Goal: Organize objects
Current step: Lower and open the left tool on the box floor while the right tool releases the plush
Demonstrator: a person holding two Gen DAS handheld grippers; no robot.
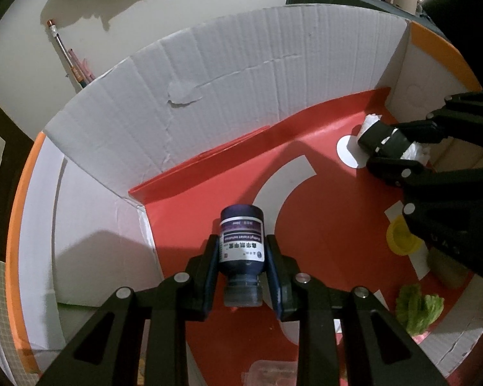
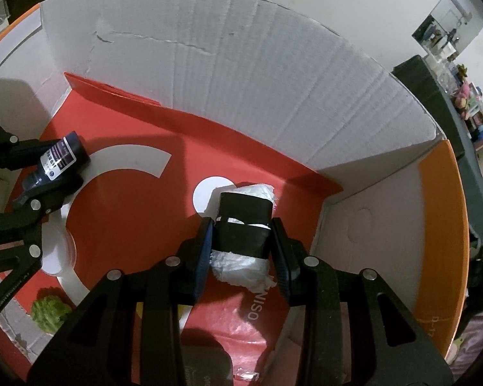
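My left gripper (image 1: 241,247) is shut on a small dark blue bottle (image 1: 241,241) with a purple and white label, held over the red floor of an open cardboard box (image 1: 209,90). It also shows in the right wrist view (image 2: 58,160) at the far left. My right gripper (image 2: 243,225) is shut on a white crumpled bundle wrapped in black tape (image 2: 243,225), low over the box floor near the far right corner. In the left wrist view the bundle (image 1: 386,141) sits at the right.
The box has tall white corrugated walls (image 2: 257,80) and orange flaps (image 2: 441,225). Inside lie a yellow cap (image 1: 401,236), a green leafy item (image 1: 418,308), a clear lid (image 1: 270,371) and a white round lid (image 2: 59,251). Pens (image 1: 74,64) lie outside.
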